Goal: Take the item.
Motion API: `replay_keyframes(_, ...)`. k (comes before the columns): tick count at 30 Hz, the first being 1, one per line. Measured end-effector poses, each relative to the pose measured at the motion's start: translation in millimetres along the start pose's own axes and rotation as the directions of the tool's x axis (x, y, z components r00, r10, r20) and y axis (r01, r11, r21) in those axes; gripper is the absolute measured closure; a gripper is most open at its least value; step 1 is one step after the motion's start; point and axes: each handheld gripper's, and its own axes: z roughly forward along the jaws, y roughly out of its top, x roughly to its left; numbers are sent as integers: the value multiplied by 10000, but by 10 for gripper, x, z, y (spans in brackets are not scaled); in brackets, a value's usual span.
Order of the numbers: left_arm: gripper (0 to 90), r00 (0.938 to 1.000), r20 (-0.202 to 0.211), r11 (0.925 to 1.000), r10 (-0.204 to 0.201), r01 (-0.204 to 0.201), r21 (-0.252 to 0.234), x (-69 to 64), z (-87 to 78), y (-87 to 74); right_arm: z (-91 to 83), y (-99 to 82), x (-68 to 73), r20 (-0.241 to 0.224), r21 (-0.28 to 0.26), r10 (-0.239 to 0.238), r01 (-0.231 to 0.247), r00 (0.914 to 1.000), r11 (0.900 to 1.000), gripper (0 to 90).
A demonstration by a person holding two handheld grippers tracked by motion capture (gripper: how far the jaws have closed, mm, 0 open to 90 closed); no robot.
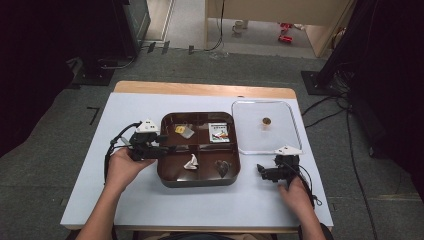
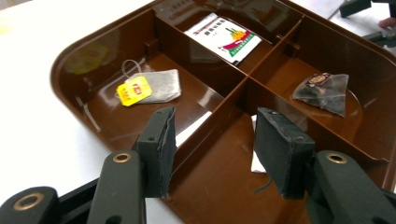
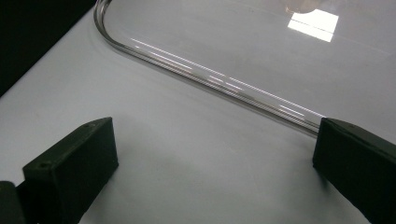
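Between the spread fingers of the left gripper (image 2: pixel 212 149) sits the inner divider of the brown tray (image 2: pixel 74 70), with the yellow-tagged tea bag (image 2: pixel 149 86) just beyond the left finger and a white folded packet (image 1: pixel 191 162) under the right one. The right gripper (image 3: pixel 215 168), fingers also apart and empty, rests on the counter (image 3: pixel 154 154) with the clear lid (image 3: pixel 224 42) just ahead. Judging by this, the left is lining up a pick; next it must settle on one item and close.
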Motion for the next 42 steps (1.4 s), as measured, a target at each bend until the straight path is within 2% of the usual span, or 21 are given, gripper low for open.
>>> replay_keyframes(14,500,9976,396,9980,567,-578,273,-193,244,54,0,0,-1,2,4,-13,13,10000,10000,0)
replay_keyframes(22,503,9935,682,9929,914,-961,704,-293,397,57,0,0,-1,3,5,-13,13,10000,10000,0)
replay_keyframes(27,518,9905,717,9843,1173,-1256,1241,-355,484,64,0,0,-1,1,5,-11,11,10000,10000,0)
replay_keyframes(28,520,9905,717,9843,1173,-1256,1241,-355,484,64,0,0,-1,1,5,-11,11,10000,10000,0)
replay_keyframes(29,524,9900,765,9805,1189,-1292,1481,-373,516,61,0,0,-1,1,4,-11,11,10000,10000,0)
replay_keyframes(30,528,9906,770,9798,1127,-1237,1572,-383,533,58,0,0,-1,1,4,-9,9,10000,10000,0)
replay_keyframes(31,532,9906,770,9798,1127,-1237,1572,-383,533,58,0,0,-1,1,4,-9,9,10000,10000,0)
replay_keyframes(38,575,9845,784,9631,1566,-1698,2090,-449,625,43,0,0,-1,1,5,-11,11,10000,10000,0)
replay_keyframes(42,586,9844,811,9571,1563,-1712,2336,-465,660,42,0,0,-1,2,2,-13,13,10000,10000,0)
